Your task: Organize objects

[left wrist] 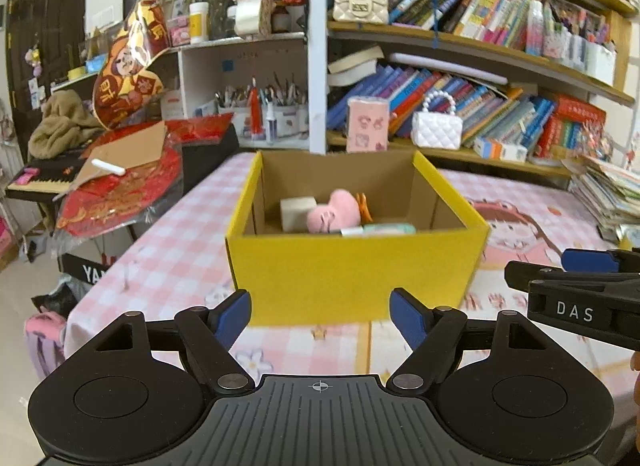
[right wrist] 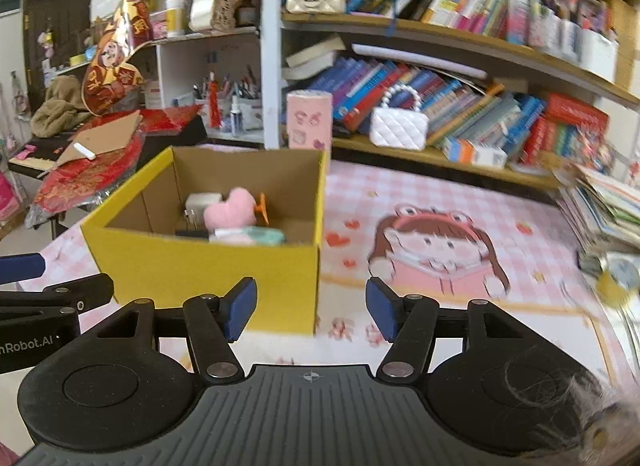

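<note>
1. Left wrist view: the left gripper (left wrist: pixel 320 320) sits at 6 o'clock, its blue-padded fingers spread apart with nothing between them.
2. The yellow box (left wrist: pixel 352 266) stands at the centre, just beyond the fingertips, on the pink checked tablecloth (left wrist: pixel 168 262).
3. Inside the box lie a pink plush toy (left wrist: pixel 334 211), a white block (left wrist: pixel 297 213) at its 9 o'clock, an orange clip (left wrist: pixel 363 206) at its 3 o'clock and a mint-green item (left wrist: pixel 390 229) against the near wall.
4. The right gripper (left wrist: pixel 576 266) enters at 3 o'clock; whether its fingers are apart I cannot tell here.
5. Right wrist view: the right gripper (right wrist: pixel 311 308) at 6 o'clock has its fingers apart, holding nothing.
6. The yellow box (right wrist: pixel 208 278) sits at 9 o'clock, its near right corner between the fingertips.
7. The bookshelf (right wrist: pixel 460 49) fills 12 to 3 o'clock.
</note>
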`<state>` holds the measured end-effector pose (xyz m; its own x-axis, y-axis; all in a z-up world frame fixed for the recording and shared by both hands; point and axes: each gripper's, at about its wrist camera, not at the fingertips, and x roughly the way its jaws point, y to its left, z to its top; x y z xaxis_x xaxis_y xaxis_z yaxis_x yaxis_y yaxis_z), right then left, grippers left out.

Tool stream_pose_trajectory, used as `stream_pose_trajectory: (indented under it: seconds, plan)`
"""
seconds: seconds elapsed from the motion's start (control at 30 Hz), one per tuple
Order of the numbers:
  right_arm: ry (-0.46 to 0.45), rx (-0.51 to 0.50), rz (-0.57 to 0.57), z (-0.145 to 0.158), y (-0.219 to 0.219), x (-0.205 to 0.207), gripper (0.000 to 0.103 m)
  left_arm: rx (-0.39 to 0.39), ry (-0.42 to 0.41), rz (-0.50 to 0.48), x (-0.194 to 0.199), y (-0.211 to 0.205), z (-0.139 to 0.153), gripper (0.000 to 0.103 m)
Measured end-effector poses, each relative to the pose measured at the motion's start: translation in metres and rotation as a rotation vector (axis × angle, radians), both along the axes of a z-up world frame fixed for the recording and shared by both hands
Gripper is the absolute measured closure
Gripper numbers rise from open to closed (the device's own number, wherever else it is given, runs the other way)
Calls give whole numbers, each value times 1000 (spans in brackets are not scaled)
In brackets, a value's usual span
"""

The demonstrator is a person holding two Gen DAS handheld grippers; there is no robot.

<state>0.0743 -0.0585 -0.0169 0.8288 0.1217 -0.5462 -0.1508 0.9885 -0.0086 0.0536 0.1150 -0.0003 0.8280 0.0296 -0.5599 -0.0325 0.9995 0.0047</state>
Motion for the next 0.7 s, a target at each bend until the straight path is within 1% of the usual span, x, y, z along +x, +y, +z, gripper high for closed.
stream_pose_trajectory:
  seconds: [0.13,0.23,0.37,0.5,0.6,0.7]
  plan:
    - [18,3,-59,-8,-6,-23,43,7,30,-24,-13,-6,-7,23]
    - [26,-7,-103,-13,-11,-39,39,6,45,-44,-19,-11,-11,20]
    - [41,-9,-174,-19,-21,-56,33,20,56,-68,-25,-18,-14,19]
    - [59,7,-246,-23,-32,-65,27,41,59,-101,-31,-30,-16,15]
    - [76,22,-281,-24,-40,-69,26,56,65,-131,-32,-40,-19,14]
    - [90,31,-317,-26,-49,-71,25,53,73,-157,-32,-48,-20,14]
